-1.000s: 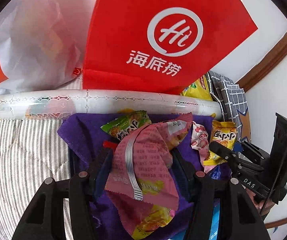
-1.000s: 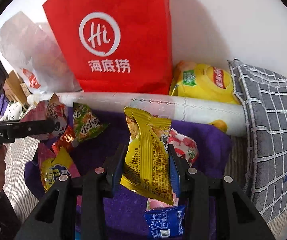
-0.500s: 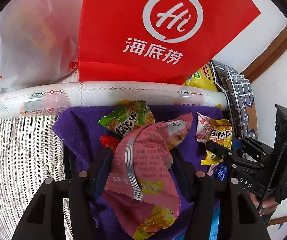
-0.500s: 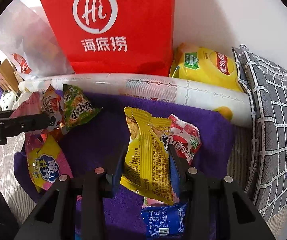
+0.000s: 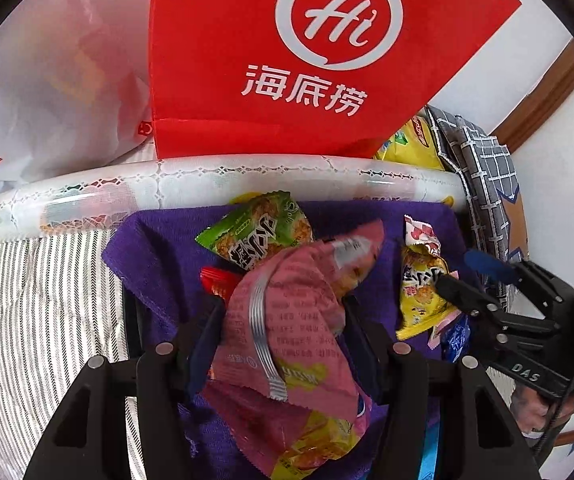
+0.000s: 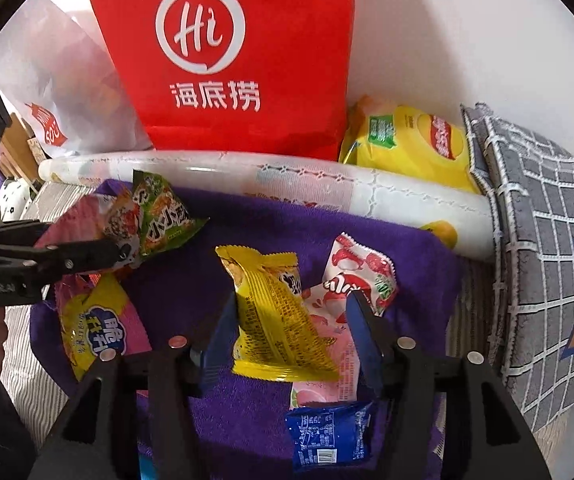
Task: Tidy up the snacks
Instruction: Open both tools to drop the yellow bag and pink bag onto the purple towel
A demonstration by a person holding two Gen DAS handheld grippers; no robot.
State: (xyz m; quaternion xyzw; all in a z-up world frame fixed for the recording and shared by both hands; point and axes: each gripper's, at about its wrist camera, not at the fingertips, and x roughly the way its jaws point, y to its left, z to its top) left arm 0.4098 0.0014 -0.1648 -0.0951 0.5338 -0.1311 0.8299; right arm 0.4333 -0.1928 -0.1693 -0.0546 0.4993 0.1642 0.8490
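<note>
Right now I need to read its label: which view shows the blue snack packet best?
The right wrist view: the blue snack packet lies flat on the purple towel, print and barcode showing. The left wrist view catches only a blue sliver behind the right gripper.

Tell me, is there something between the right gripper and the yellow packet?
Nothing visible. The yellow packet lies directly between the fingers of the right gripper, whose jaws are opening, with gaps at both sides. It lies on a pink packet and the purple towel, which are under it, not in the way.
</note>
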